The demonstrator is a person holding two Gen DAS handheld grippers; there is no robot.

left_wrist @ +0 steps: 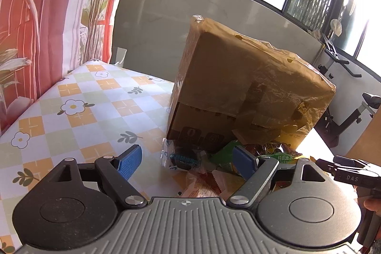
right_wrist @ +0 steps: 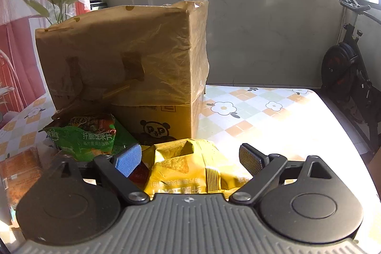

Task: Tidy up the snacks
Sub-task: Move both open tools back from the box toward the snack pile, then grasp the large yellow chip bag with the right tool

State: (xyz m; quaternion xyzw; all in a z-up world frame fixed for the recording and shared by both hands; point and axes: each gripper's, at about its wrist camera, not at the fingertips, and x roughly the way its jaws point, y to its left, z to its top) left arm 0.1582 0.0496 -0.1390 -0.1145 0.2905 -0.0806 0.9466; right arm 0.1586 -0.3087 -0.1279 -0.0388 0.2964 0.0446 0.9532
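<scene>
Nothing looks sorted yet. The left tool (left_wrist: 187, 158) hangs released above a clear-wrapped snack (left_wrist: 184, 157); loose packets lie on the worktop (left_wrist: 78, 97) before the cardboard box (right_wrist: 128, 58). The right tool (right_wrist: 190, 158), also released, straddles a yellow packet (right_wrist: 190, 166) without gripping.

yellow snack bag (right_wrist: 190, 166), green snack bag (right_wrist: 83, 137), brown box (right_wrist: 123, 51)

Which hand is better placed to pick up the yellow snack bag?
Probably right. The right tongs stand open with the yellow snack bag between them; the left tongs face a clear packet.
</scene>
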